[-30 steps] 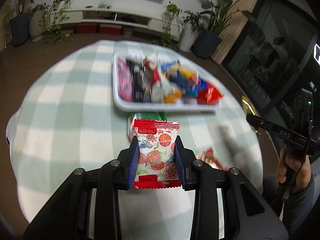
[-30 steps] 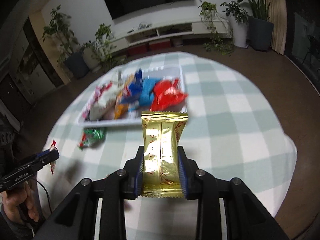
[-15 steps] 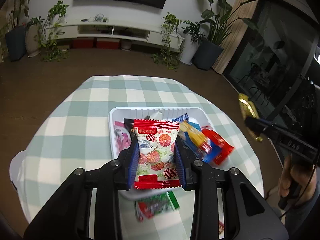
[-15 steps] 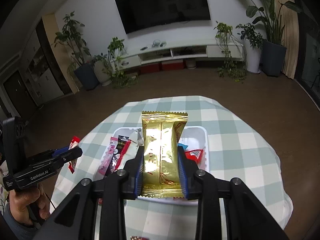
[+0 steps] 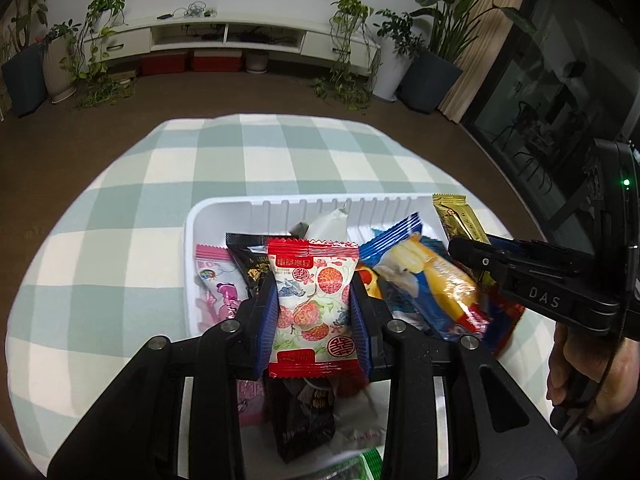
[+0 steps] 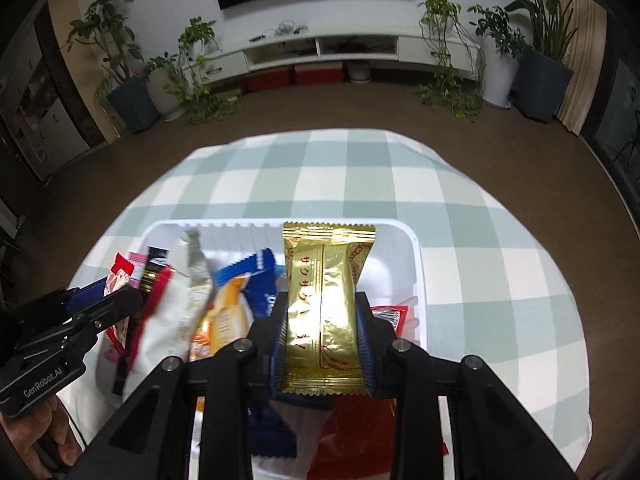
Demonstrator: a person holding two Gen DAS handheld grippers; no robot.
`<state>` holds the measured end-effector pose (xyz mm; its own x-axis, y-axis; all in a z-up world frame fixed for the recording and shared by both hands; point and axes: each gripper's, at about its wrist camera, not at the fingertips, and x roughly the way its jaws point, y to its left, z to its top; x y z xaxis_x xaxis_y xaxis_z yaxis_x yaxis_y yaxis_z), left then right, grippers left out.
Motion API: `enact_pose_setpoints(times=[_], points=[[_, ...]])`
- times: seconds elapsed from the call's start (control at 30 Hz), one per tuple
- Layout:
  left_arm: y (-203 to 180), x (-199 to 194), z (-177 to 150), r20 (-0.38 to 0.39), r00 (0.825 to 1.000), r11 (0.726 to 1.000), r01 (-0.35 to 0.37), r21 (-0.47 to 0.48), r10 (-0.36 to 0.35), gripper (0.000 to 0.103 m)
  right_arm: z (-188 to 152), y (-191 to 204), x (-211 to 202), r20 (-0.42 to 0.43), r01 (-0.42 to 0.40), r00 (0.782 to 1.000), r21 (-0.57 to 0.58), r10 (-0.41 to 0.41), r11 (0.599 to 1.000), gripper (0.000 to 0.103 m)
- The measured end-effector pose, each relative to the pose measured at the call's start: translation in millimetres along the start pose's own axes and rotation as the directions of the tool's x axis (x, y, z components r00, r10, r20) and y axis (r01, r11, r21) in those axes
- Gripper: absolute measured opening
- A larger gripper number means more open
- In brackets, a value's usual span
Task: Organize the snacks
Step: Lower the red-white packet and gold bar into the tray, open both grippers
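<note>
My left gripper [image 5: 314, 304] clamps a red-and-white lychee packet [image 5: 312, 304]; my right gripper [image 6: 322, 328] clamps a gold packet [image 6: 324, 304]. I hold both over the white tray [image 5: 224, 210], crowded with wrappers, on the checked cloth [image 5: 120, 248]. Gripper bodies read "DAS" and "GenRobot.AI".

The left gripper [image 5: 314, 306] points steeply down, its blue pads pressed on both sides of a red-and-white snack packet [image 5: 312, 300]. The right gripper [image 6: 323, 338] points down in the same way and clamps a gold packet [image 6: 324, 308]. A hand [image 5: 580, 372] holds the right gripper's handle.
</note>
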<state>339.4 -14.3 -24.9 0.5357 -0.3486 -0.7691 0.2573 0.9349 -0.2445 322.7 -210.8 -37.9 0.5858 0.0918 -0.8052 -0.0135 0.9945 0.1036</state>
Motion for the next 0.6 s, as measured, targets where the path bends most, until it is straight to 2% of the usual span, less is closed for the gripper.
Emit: enact_pose_setpoints(times=[0.37,0.47,0.53,0.6], points=[[-1,16,-5,0.009,1.000,0.999,-0.027,0.021,0.027,0.033,-6,5,16,-0.012,0.020,1.000,-0.041,-0.021,0.999,0.035],[-1,14,-5,0.013,1.000,1.000,-0.018,0.020,0.018,0.041,-7,5,16,-0.012,0.021,1.000,-0.041,-0.022,0.999,0.035],[-3,11,-5,0.019,1.000,0.999,-0.023,0.024,0.022,0.055,-6,6,17,-0.013,0.024,1.000,-0.045,-0.024,0.999,0.035],[-3,9,-5,0.023,0.999,0.999,-0.029,0.025,0.029,0.060,-6,7,16,-0.011,0.027,1.000,-0.049,-0.028,0.998,0.038]])
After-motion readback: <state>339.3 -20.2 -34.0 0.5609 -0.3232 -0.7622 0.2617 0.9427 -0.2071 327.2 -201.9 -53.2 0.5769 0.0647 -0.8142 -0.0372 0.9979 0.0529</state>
